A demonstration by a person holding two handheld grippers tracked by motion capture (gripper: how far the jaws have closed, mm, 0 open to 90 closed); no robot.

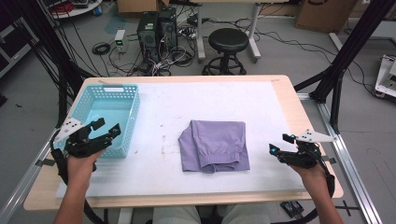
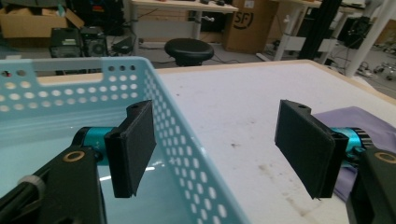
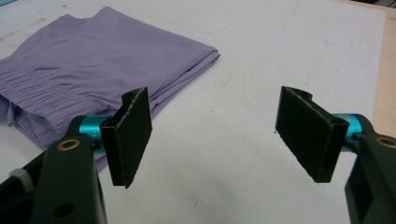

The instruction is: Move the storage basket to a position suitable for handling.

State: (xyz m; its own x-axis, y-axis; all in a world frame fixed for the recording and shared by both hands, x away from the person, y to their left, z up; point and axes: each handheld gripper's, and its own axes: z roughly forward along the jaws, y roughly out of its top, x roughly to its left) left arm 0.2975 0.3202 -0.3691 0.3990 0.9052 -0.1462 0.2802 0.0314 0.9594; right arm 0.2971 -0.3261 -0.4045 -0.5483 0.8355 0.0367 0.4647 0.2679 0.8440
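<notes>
The folded purple shorts (image 1: pixel 215 145) lay mid-table, untouched. My right gripper (image 1: pixel 281 143) hovered wide beside them, my left gripper (image 1: pixel 108 127) wide over the blue basket (image 1: pixel 133 119) rim. I judged packing came next: grasp the folded edge first.

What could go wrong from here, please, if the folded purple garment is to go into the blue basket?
The left gripper hangs open astride the blue basket wall, so it might knock the basket when it moves. The folded purple shorts lie loosely stacked; a one-sided grab by the open right gripper may well unfold them.
</notes>
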